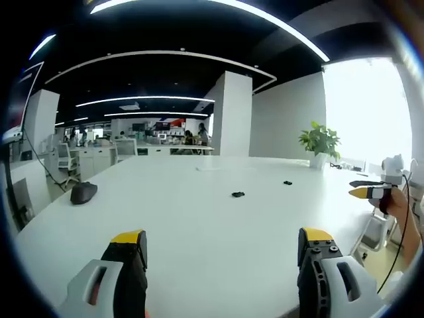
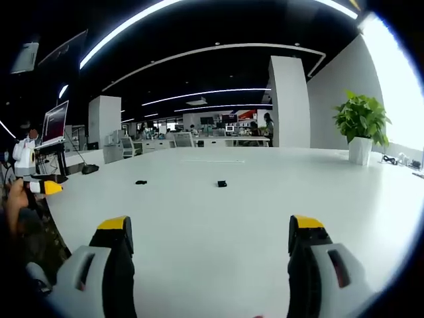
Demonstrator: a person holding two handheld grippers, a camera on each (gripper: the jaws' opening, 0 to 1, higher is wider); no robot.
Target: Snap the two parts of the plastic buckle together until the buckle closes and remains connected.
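Both tools hang level above the near edge of the white table (image 1: 199, 225), jaws spread wide and holding nothing: left tool (image 1: 222, 248), right tool (image 2: 209, 235). The two black buckle parts (image 1: 238, 194) (image 1: 287, 182) lie apart on the table, well ahead of both tools, untouched

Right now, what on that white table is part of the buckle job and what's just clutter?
Job:
- two small black plastic buckle parts, lying apart: one, the other
- left gripper and right gripper, both open

Lying about:
- dark rounded object near the table edge
- green potted plant in white pot
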